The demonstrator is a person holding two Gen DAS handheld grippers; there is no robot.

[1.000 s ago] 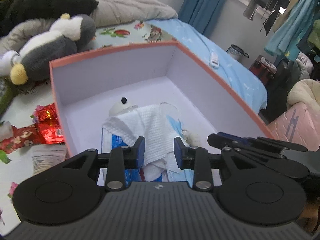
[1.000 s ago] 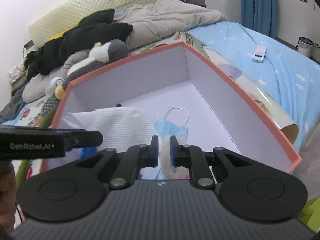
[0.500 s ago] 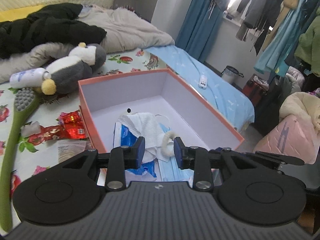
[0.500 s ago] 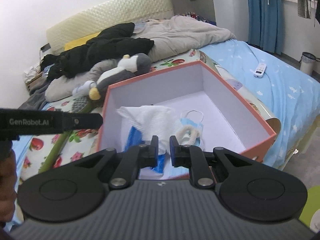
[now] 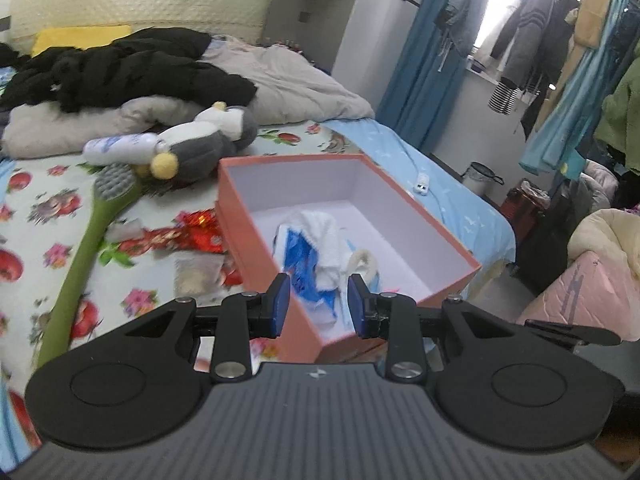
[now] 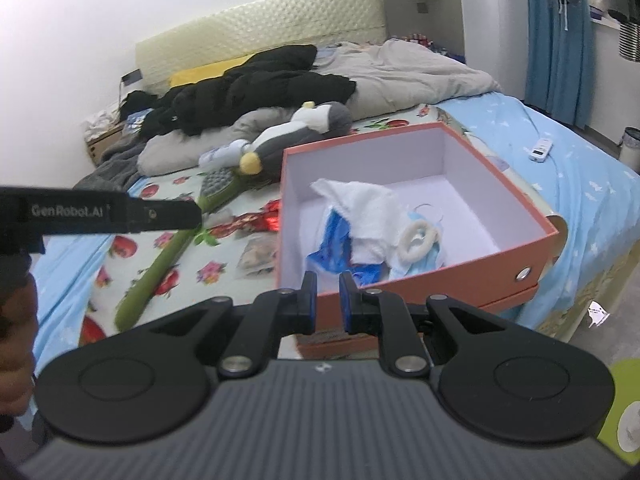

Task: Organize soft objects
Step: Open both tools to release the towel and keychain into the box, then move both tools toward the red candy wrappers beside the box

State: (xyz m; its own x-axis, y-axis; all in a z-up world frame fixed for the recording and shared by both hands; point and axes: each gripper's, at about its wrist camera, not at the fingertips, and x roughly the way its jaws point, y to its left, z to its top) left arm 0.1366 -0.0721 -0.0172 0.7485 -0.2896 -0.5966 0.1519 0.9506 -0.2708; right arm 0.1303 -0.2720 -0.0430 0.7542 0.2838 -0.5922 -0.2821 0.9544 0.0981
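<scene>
Soft things, a white cloth (image 6: 362, 208), blue face mask (image 6: 424, 254) and white scrunchie (image 6: 418, 240), lay heaped in the orange box's (image 6: 436, 270) near-left part, its far half bare. That box sat at the bed's (image 6: 560, 168) foot edge. Both the left gripper (image 5: 314, 306) and right gripper (image 6: 327, 300) hung before it, pads apart, holding nothing.

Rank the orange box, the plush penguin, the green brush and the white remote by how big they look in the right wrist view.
1. orange box
2. green brush and plush penguin: too close to rank; brush longer, penguin bulkier and farther away
3. white remote
</scene>
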